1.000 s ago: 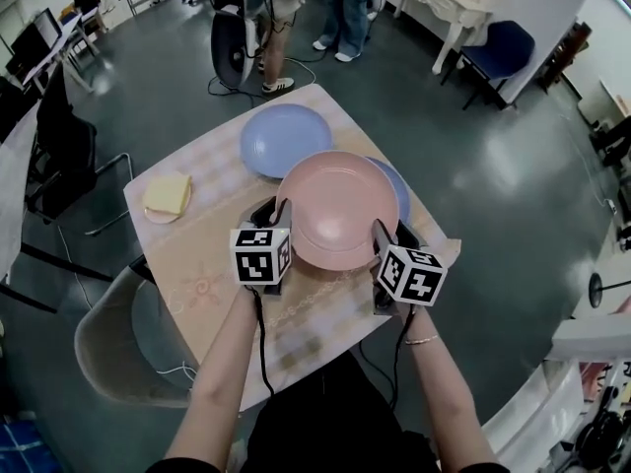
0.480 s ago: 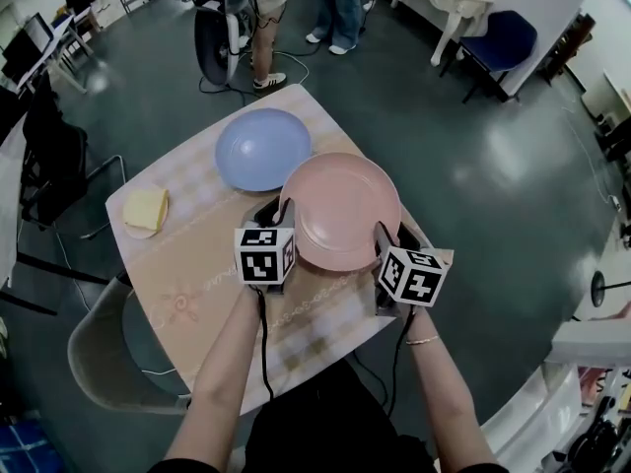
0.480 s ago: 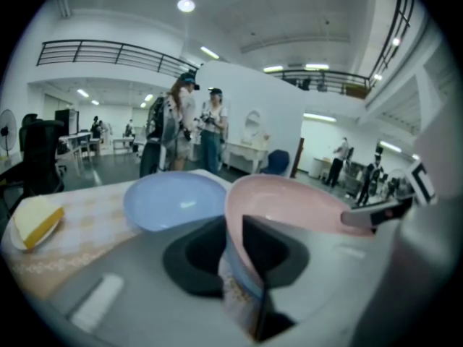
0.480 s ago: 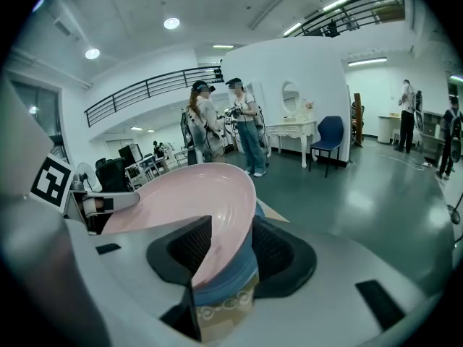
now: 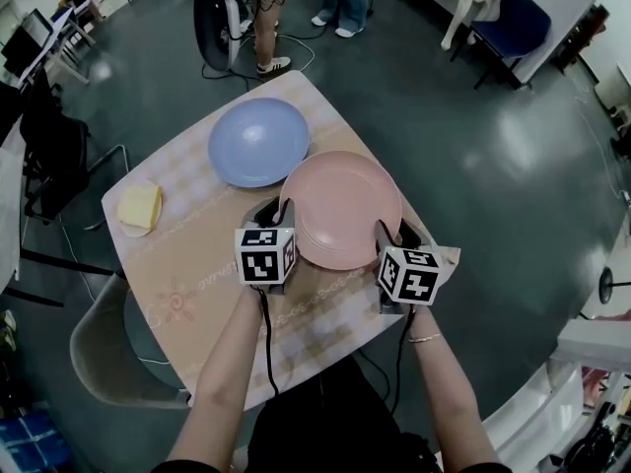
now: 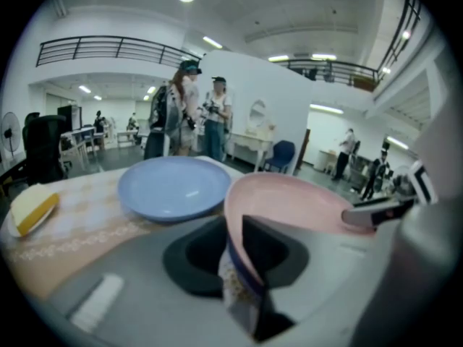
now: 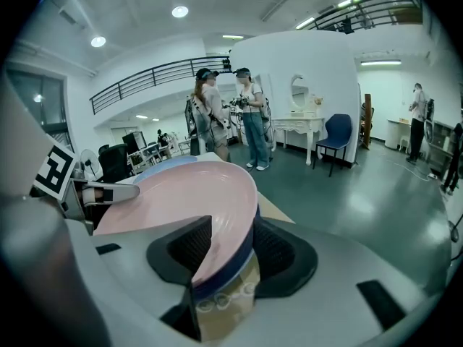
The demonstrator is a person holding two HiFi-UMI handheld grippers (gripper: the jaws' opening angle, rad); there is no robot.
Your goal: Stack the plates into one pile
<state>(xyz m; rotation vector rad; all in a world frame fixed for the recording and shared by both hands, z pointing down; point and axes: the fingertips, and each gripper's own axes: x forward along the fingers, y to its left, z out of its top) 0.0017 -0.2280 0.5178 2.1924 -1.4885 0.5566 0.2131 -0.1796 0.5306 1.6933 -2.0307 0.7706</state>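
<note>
Clamping opposite rims of the pink plate [image 5: 340, 208] at frame centre, the left gripper [image 5: 279, 215] and right gripper [image 5: 387, 235] are holding it directly over a blue plate [image 7: 226, 275]. A second blue plate [image 5: 258, 142] is lying just beside it, upper left. A yellow block [image 5: 139, 205] is sitting at the surface's [image 5: 197, 264] left edge, above a chair [image 5: 104, 348].

Checked table [image 5: 197, 264] below me. Yellow block [image 5: 139, 205] sits near its left corner. Grey chair [image 5: 104, 348] stands at the table's near left side. People [image 5: 258, 13] stand on the dark floor beyond the table. Blue chair [image 5: 521, 26] stands far off, to my right.
</note>
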